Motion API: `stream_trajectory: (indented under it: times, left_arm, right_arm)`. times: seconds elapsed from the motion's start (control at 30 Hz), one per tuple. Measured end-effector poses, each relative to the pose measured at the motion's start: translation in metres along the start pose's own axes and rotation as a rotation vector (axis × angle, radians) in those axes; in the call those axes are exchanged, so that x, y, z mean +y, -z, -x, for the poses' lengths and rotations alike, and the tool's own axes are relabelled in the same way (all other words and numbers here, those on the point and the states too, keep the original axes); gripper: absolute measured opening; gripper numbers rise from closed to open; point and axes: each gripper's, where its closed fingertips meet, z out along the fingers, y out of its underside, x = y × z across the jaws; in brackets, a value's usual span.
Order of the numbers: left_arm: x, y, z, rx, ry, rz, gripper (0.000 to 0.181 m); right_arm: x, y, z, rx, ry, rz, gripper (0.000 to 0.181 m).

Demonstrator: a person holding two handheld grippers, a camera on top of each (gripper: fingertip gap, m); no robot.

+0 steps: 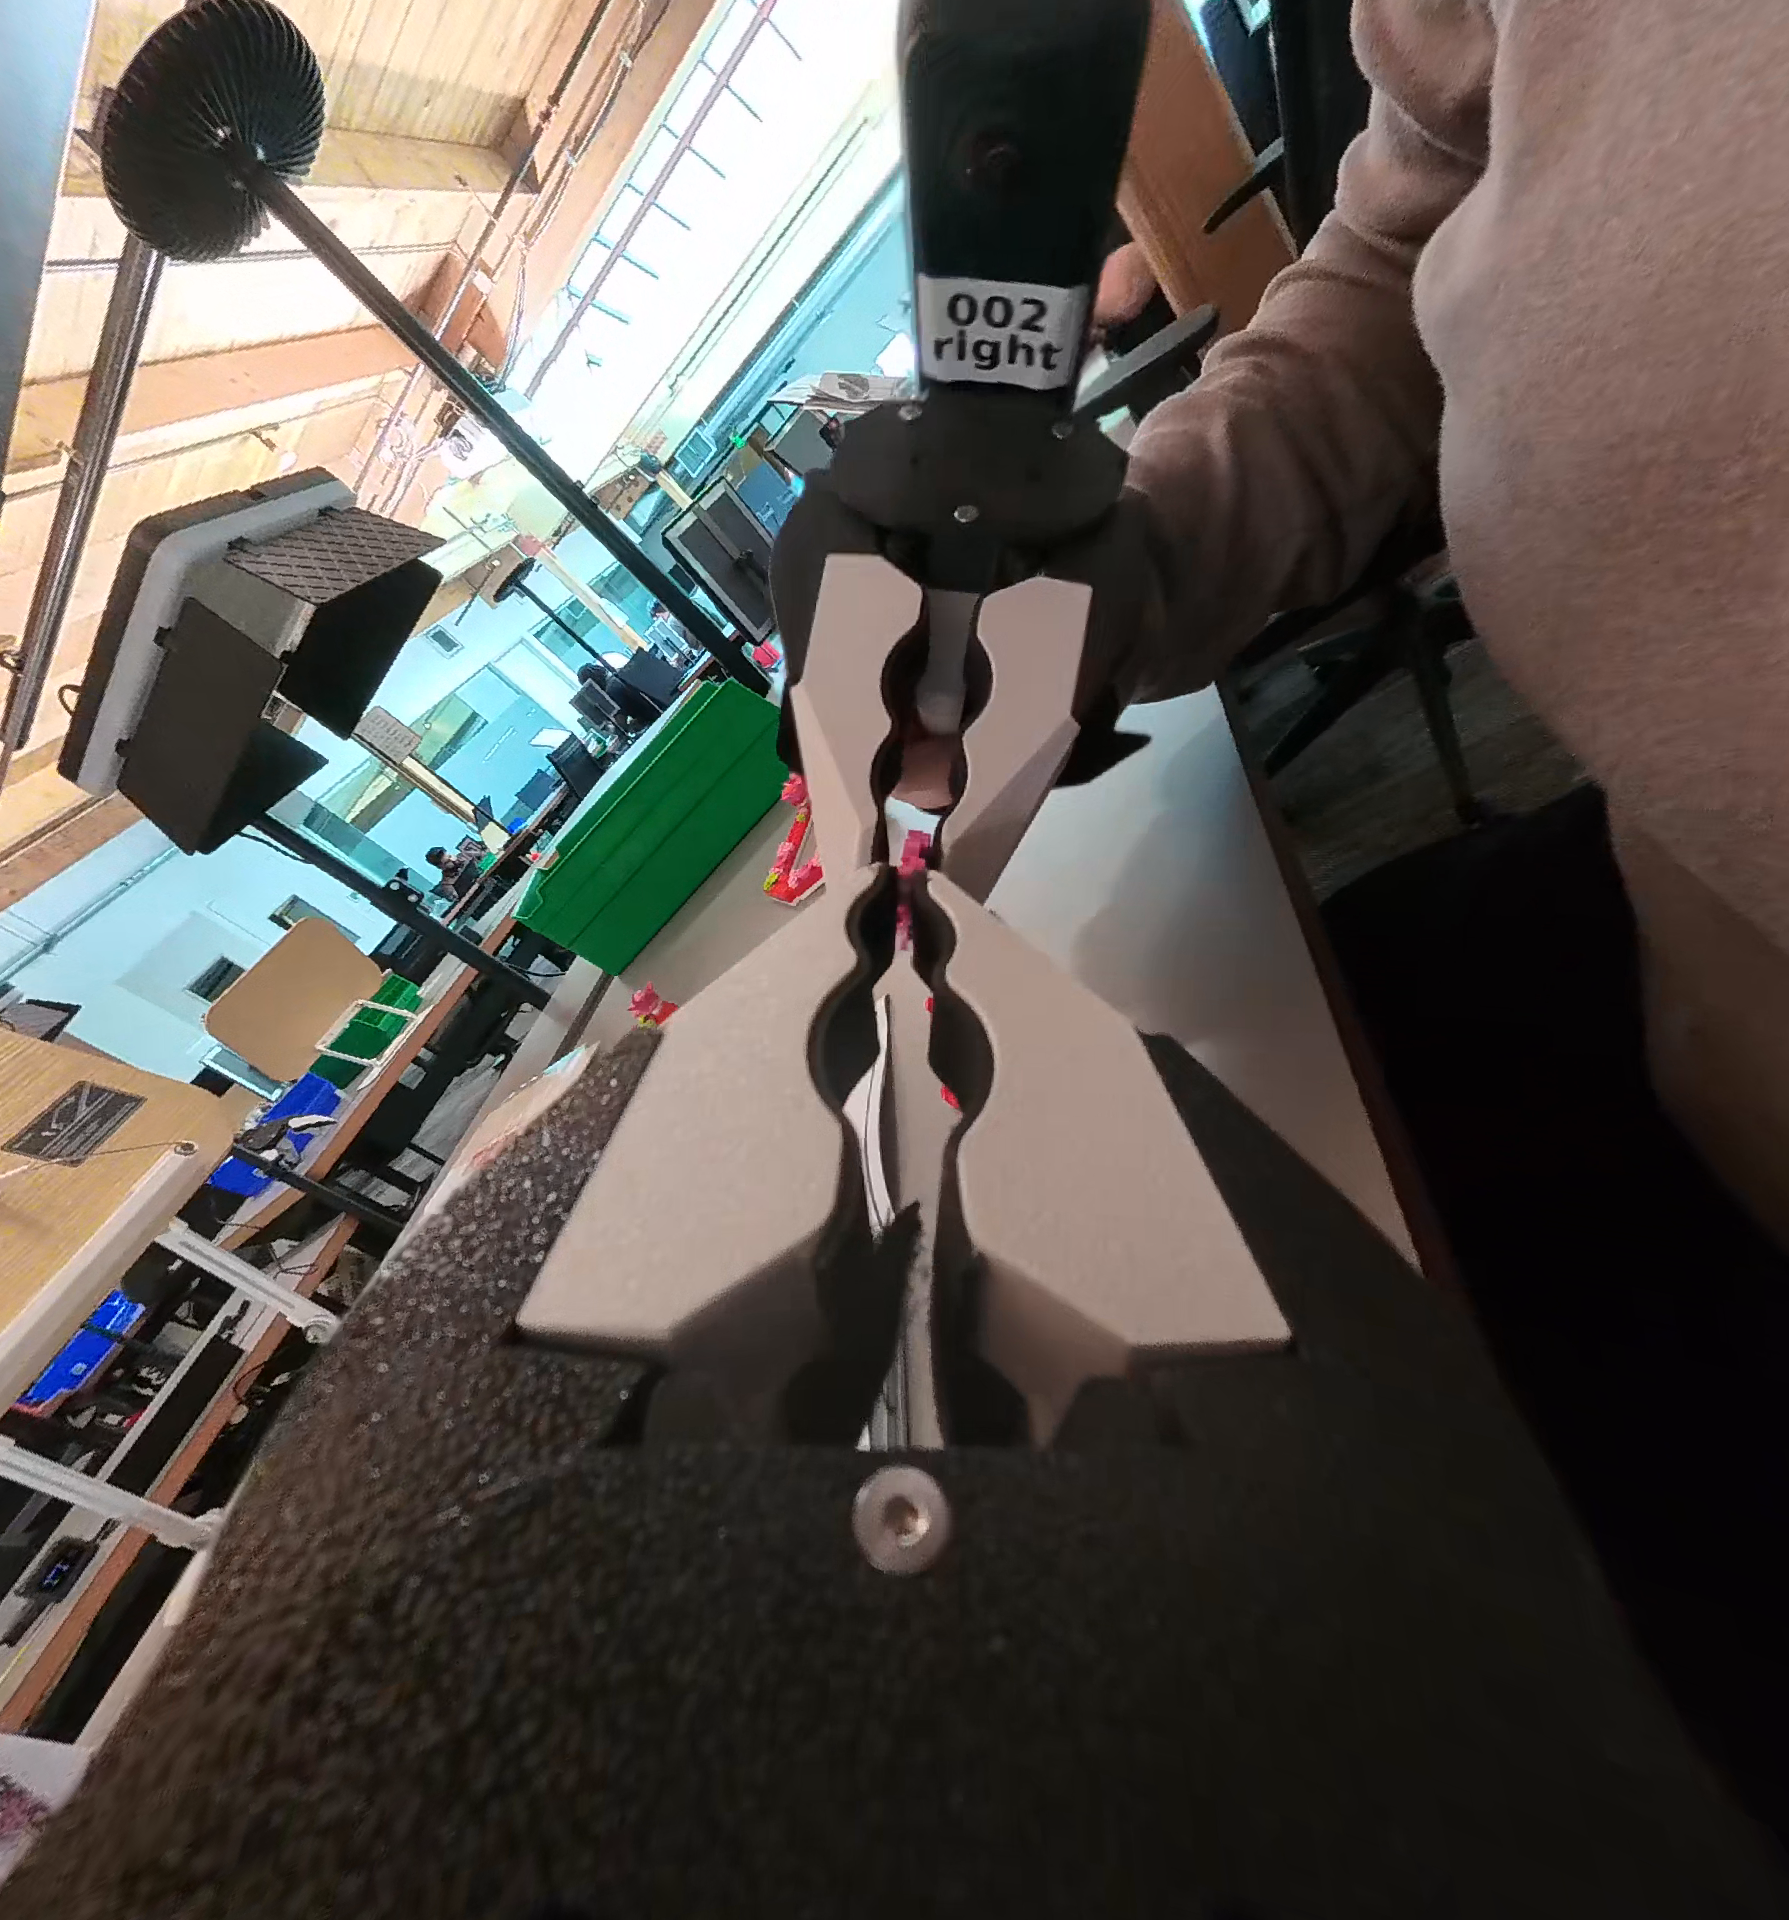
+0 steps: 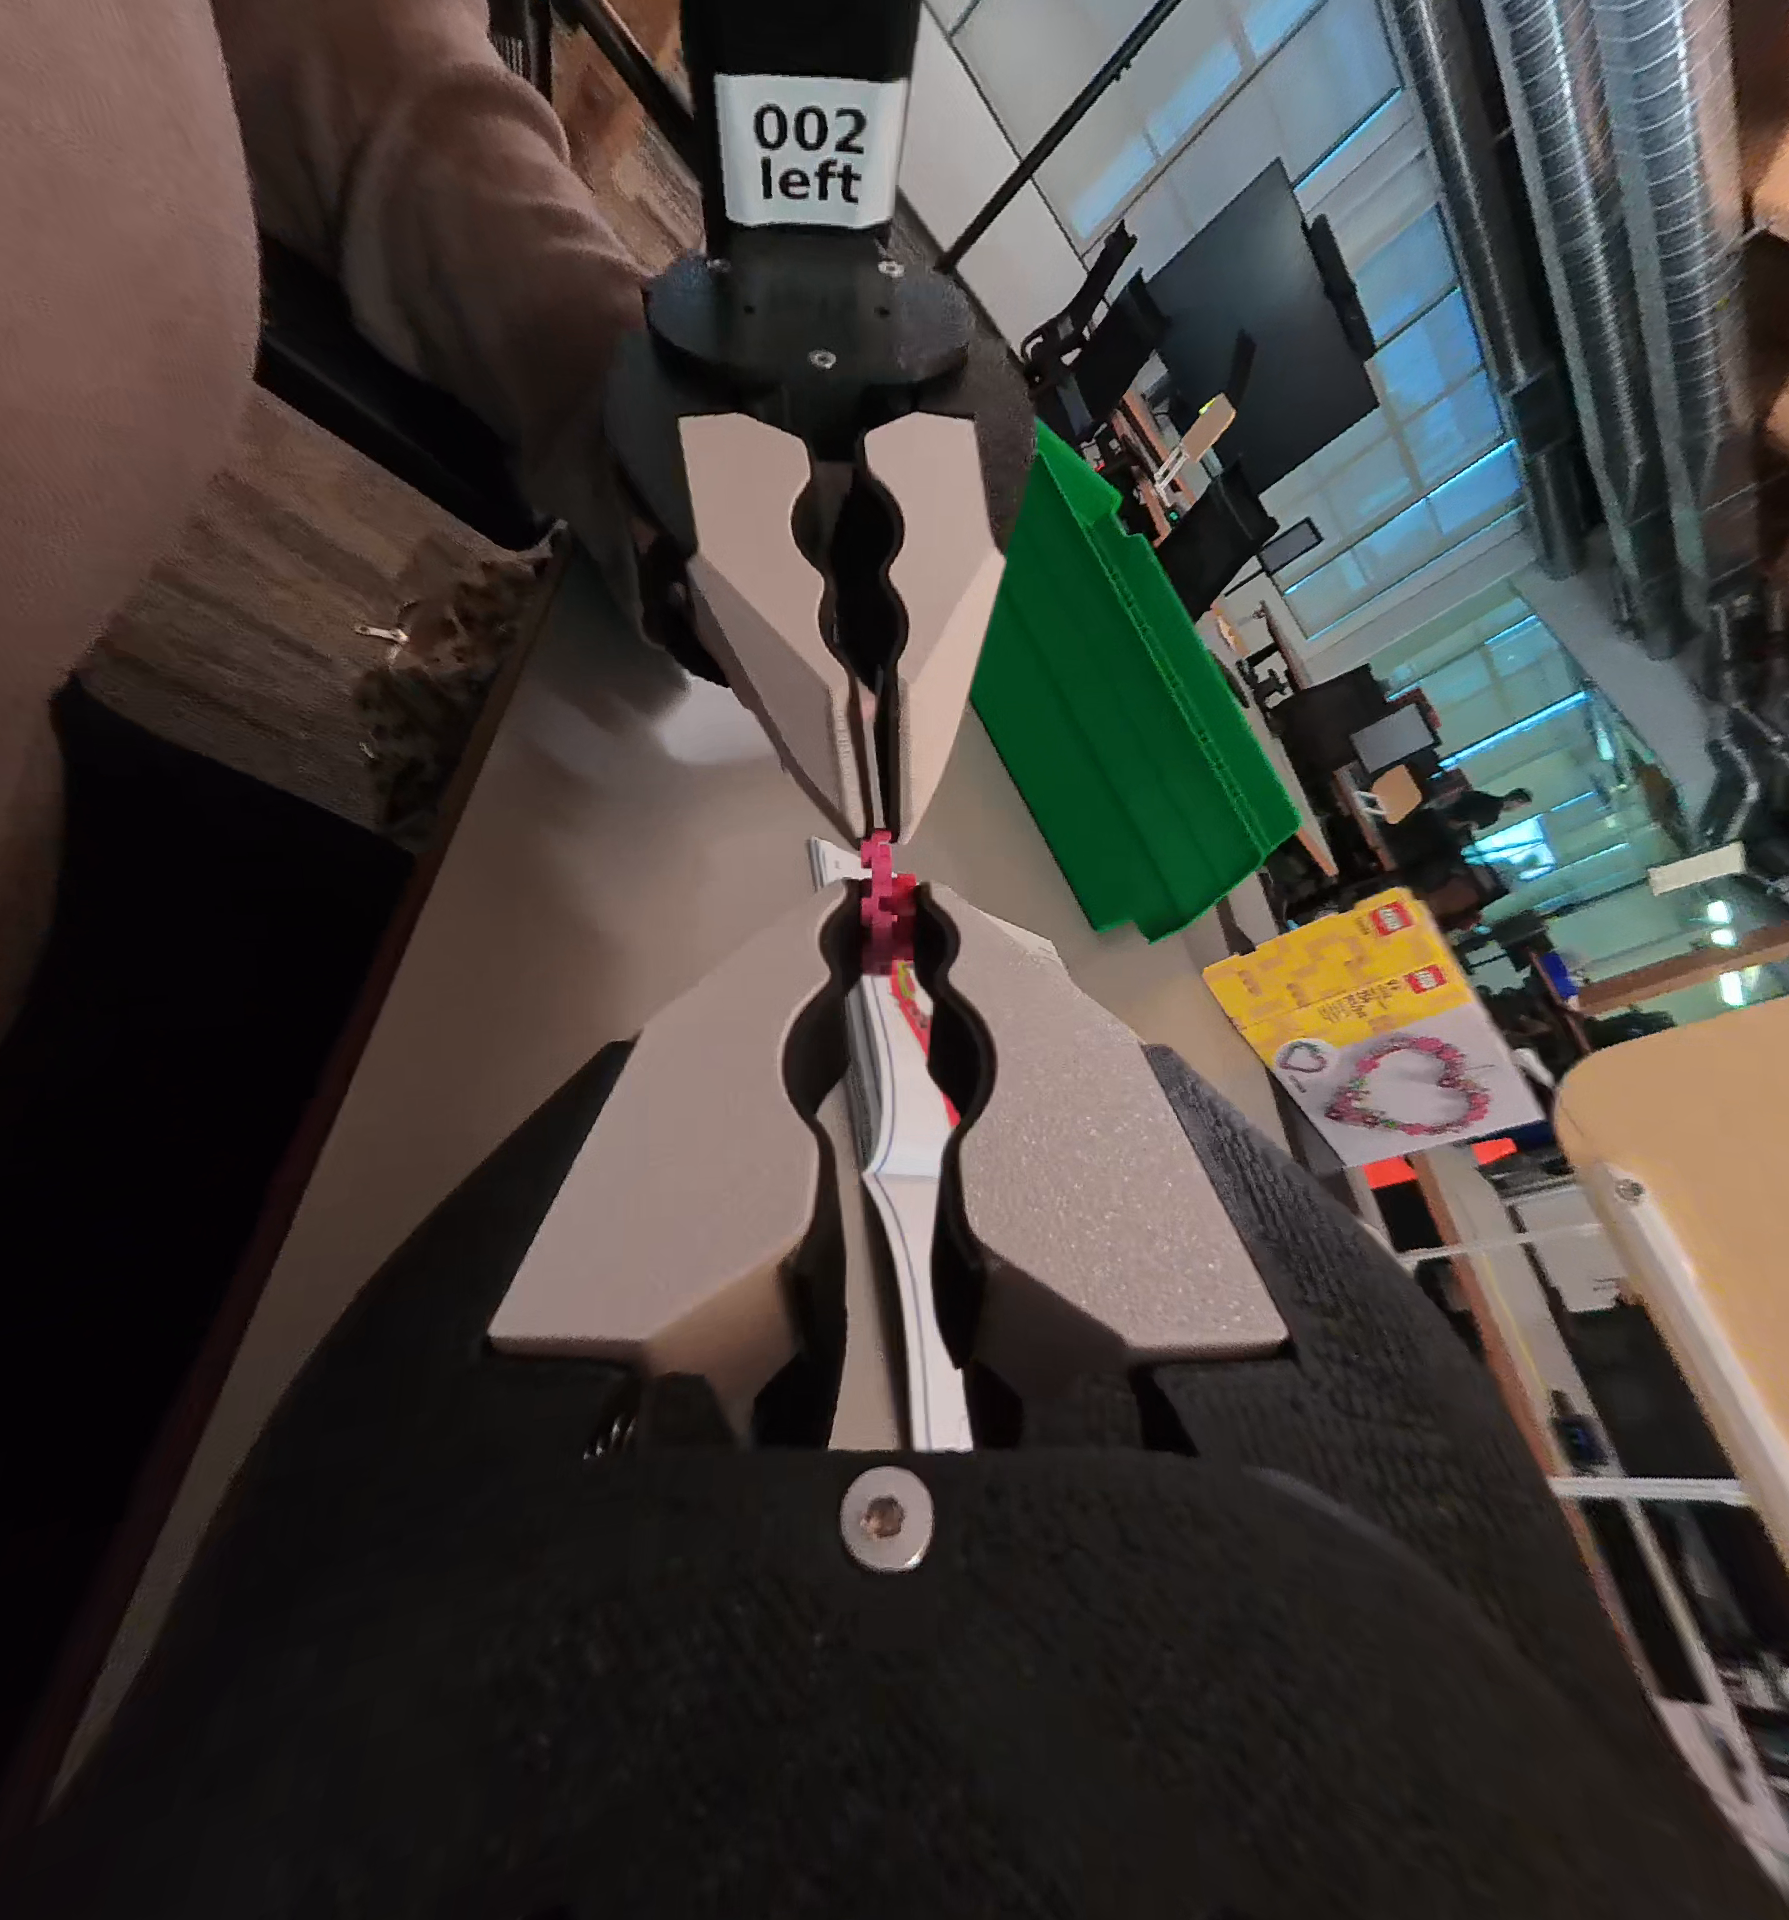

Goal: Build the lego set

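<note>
My two grippers meet tip to tip above the pale table [image 2: 557, 935]. A small pink lego assembly [image 2: 885, 914] is pinched between them. In the right wrist view my right gripper [image 2: 885, 888] is shut on its lower part, and the left gripper [image 2: 874, 831], coming from above, is shut on its top. In the left wrist view my left gripper [image 1: 902, 883] holds the same pink assembly [image 1: 909, 920], with the right gripper [image 1: 911, 844] closed on its far end. Most of the assembly is hidden by the fingers.
An open instruction booklet [image 2: 911, 1122] lies on the table under the grippers. A green bin [image 2: 1108, 727] stands beyond, also seen in the left wrist view [image 1: 661, 831]. The yellow lego box [image 2: 1378, 1029] lies near it. Loose red and pink pieces [image 1: 796, 852] sit by the bin. A person's beige sleeve [image 1: 1285, 416] is close by. The grippers are tip to tip, or close to it.
</note>
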Motion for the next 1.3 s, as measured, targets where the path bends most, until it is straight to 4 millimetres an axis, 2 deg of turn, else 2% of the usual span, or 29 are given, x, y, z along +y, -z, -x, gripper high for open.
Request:
stream_trajectory:
  times: [0.27,0.37,0.63,0.73,0.83,0.97,1.1,1.23,1.3]
  left_arm:
    - [0.003,0.000,0.000,0.000,0.019,0.010,0.000]
    - [0.007,-0.001,-0.003,0.003,0.003,0.032,0.000]
    - [0.012,-0.002,0.000,-0.060,-0.069,0.072,0.001]
    - [0.018,-0.004,0.002,-0.092,-0.143,0.123,0.010]
    - [0.024,-0.006,-0.005,-0.058,-0.177,0.164,0.015]
    - [0.024,-0.005,-0.002,-0.081,-0.248,0.169,0.003]
    - [0.017,-0.003,0.002,-0.127,-0.307,0.141,0.003]
    - [0.016,-0.003,0.000,-0.110,-0.341,0.157,0.002]
    - [0.018,-0.003,0.000,-0.096,-0.306,0.175,0.002]
  right_arm:
    - [0.003,0.001,-0.003,0.098,0.240,0.062,0.006]
    - [0.006,0.001,-0.003,0.135,0.396,0.127,0.005]
    - [0.013,-0.001,-0.002,0.094,0.264,0.117,0.006]
    - [0.018,-0.002,-0.001,0.070,0.216,0.120,0.006]
    - [0.018,-0.003,0.001,0.056,0.185,0.107,0.006]
    - [0.017,-0.003,0.002,0.040,0.149,0.096,0.006]
    - [0.011,-0.002,-0.001,0.041,0.096,0.060,0.006]
    - [0.009,-0.001,-0.001,0.049,0.124,0.060,0.006]
    - [0.010,-0.002,-0.002,0.076,0.202,0.086,0.006]
